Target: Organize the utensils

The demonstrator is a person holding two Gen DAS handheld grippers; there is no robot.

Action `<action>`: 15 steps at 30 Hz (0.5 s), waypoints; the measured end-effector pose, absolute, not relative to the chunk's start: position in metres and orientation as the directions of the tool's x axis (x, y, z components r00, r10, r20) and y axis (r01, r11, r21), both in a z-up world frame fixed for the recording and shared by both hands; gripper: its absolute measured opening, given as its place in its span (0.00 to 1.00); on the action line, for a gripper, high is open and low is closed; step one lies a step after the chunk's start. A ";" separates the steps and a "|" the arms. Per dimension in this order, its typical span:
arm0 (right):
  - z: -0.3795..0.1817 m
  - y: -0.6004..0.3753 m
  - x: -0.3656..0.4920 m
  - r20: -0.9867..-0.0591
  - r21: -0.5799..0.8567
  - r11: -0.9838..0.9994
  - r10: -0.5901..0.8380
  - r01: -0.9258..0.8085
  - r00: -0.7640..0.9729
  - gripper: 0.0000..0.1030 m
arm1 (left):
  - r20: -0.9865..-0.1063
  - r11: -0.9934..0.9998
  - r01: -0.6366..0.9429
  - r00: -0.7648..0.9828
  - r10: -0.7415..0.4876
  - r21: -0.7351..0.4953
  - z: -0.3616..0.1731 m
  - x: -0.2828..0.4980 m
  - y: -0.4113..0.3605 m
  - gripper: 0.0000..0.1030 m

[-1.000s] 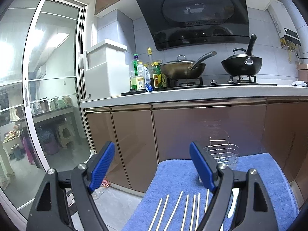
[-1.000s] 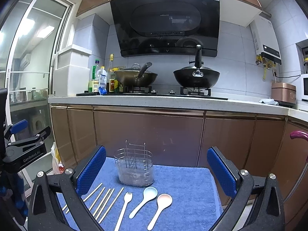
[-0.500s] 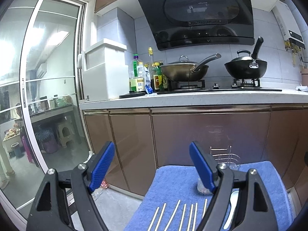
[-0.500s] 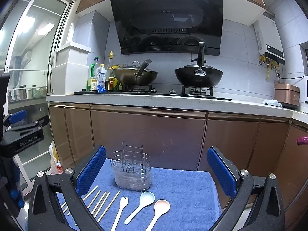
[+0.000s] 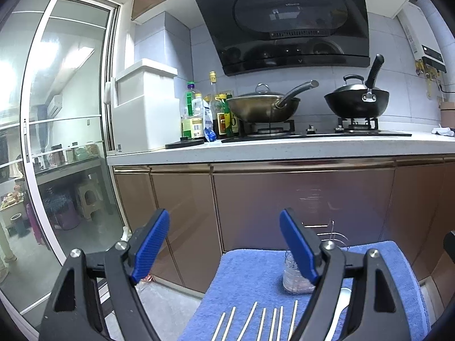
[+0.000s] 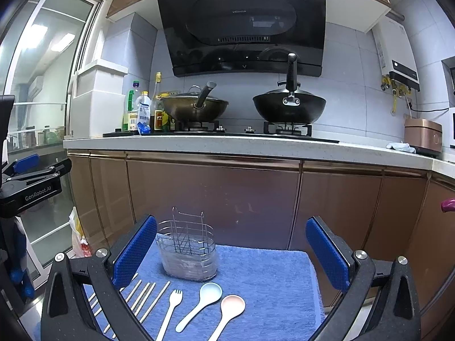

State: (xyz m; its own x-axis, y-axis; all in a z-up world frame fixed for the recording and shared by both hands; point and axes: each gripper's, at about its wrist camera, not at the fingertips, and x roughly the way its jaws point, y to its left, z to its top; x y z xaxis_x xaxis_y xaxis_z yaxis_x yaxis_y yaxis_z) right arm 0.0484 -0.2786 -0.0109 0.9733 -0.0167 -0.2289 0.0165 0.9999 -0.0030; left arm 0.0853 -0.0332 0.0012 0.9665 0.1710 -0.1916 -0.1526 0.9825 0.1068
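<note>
A wire utensil holder (image 6: 187,251) stands at the back of a blue towel (image 6: 270,281). In front of it lie several wooden chopsticks (image 6: 145,298), a white fork (image 6: 170,309), a pale blue spoon (image 6: 202,301) and a pink spoon (image 6: 227,312). My right gripper (image 6: 230,255) is open and empty, held above the towel's near side. My left gripper (image 5: 224,244) is open and empty, over the towel's left edge. In the left wrist view the chopsticks (image 5: 256,321) lie below it and the holder (image 5: 298,270) is half hidden behind the right finger. The left gripper also shows in the right wrist view (image 6: 31,176).
Brown kitchen cabinets (image 6: 213,199) stand just behind the towel. The counter (image 6: 227,145) above carries two woks (image 6: 288,108), bottles (image 6: 142,113) and a rice cooker (image 6: 422,135). A glass sliding door (image 5: 57,142) is on the left.
Both cameras have tilted up slightly, so the towel and utensils sit lower in each view. Both grippers stay open and empty.
</note>
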 end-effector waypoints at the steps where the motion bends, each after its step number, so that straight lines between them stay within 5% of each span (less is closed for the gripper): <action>1: -0.011 -0.279 0.049 -0.230 -0.003 1.000 -0.016 0.016 0.973 1.00 | -0.193 0.983 -0.150 0.967 0.169 0.108 0.001 0.086 -0.034 0.77; 15: -0.013 -0.285 0.059 -0.266 -0.004 1.000 0.023 -0.025 0.964 1.00 | -0.276 0.996 -0.085 0.957 0.089 0.026 0.003 0.106 -0.005 0.77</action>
